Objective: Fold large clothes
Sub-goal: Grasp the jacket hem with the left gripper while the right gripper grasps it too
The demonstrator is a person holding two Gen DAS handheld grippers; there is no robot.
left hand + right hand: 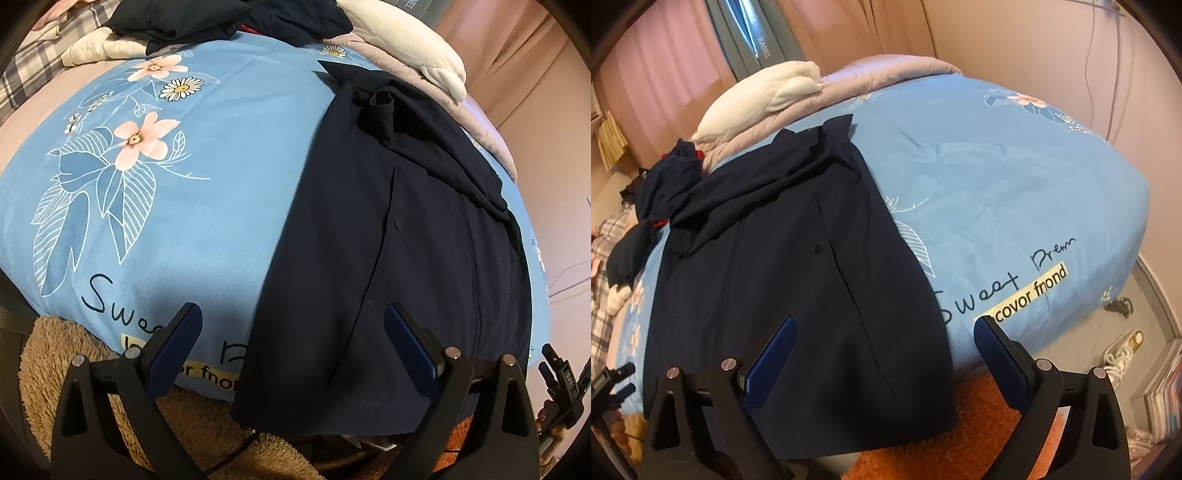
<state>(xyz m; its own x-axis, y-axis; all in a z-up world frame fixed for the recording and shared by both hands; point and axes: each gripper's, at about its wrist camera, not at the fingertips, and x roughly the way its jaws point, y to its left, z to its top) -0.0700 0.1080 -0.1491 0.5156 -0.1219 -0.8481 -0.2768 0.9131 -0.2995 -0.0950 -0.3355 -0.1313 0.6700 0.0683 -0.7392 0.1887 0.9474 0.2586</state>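
**Navy garment flat at bed's near edge, both grippers clear**

Navy garment [388,258] lies lengthwise on the blue floral bedspread [207,192], its hem hanging over the near edge. Top end rumpled, possibly a collar or sleeve. Left gripper [293,347] and right gripper [886,350] hover above the hem, jaws spread wide, holding nothing. Bare bedspread on both sides. Clothes pile [229,18] along the far edge.

Both wrist views near bed edge, sharing dark garment [388,258], perhaps angled downward
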